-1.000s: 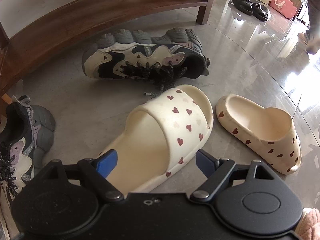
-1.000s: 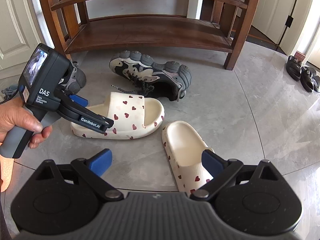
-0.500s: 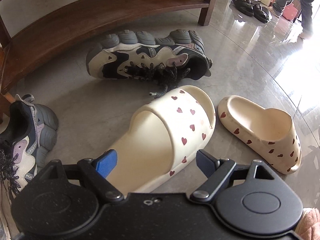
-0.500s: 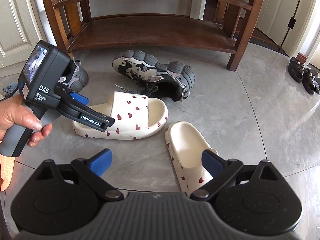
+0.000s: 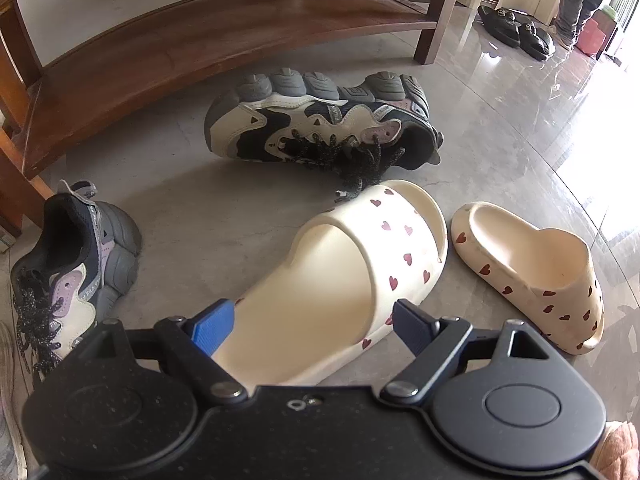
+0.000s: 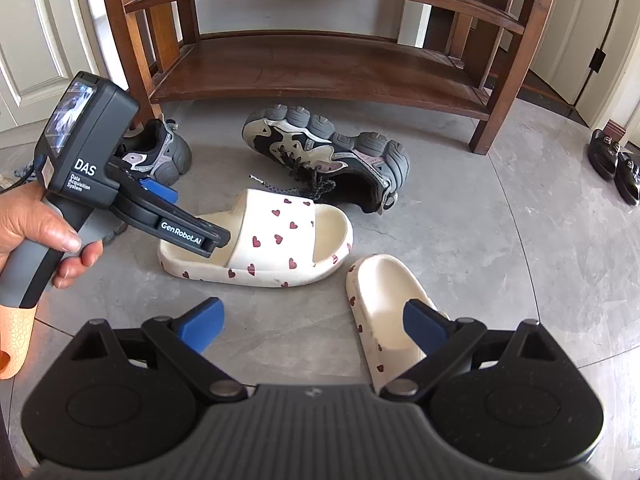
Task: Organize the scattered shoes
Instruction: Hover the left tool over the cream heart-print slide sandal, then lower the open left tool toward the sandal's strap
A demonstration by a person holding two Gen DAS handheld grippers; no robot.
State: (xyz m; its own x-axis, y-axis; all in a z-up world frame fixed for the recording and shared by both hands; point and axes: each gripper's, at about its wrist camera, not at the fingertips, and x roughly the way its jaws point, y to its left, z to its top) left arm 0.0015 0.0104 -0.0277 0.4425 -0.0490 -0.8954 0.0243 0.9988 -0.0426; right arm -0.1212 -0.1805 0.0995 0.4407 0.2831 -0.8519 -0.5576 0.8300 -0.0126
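Left gripper (image 5: 310,326) jaws spread above the heart-print slipper (image 5: 352,280), right gripper (image 6: 316,322) jaws spread over its mate (image 6: 384,304), sneakers (image 6: 328,160) beside the shelf (image 6: 312,64)

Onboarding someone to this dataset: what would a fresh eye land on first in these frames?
Probably the two cream slippers with red hearts: the nearer slipper lies on the grey floor with its heel end between the open blue pads of the left gripper, the other slipper below the right gripper, also open. Behind them a chunky sneaker lies tipped on its side before the empty wooden shoe rack.
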